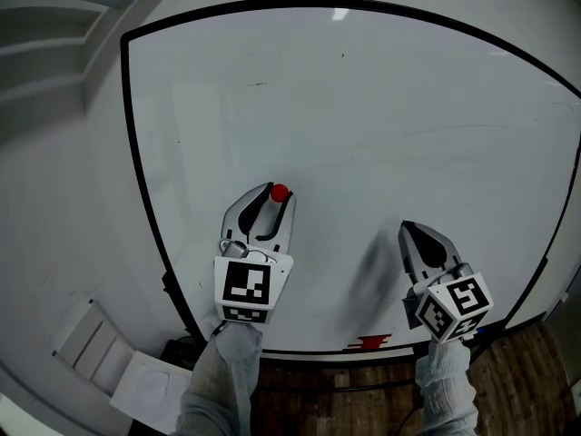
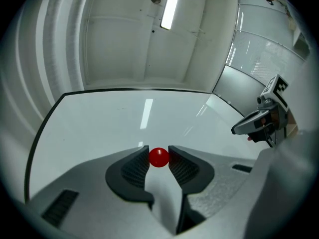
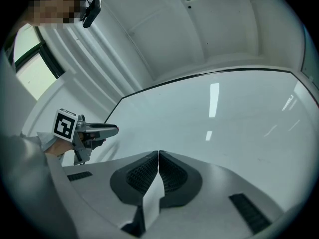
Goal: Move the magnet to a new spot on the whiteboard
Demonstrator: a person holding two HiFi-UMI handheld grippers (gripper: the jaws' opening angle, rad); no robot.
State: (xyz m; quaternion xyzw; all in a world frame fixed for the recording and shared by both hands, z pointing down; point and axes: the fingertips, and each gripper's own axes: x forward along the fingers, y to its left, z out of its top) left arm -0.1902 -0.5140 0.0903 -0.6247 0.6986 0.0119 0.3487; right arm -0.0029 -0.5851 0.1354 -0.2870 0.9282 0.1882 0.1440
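Head view: the left gripper (image 1: 274, 194) pinches the red magnet (image 1: 280, 192) at the whiteboard's (image 1: 381, 107) lower left part. A red mark (image 1: 369, 341) on the bottom edge is too small to read.

Left gripper view: both pads clamp the magnet's sides.

Right gripper view: the right gripper (image 3: 158, 156) has its jaws pressed together with nothing between them.

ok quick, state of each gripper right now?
left gripper: closed on the red magnet, at the whiteboard.
right gripper: closed, holding nothing.
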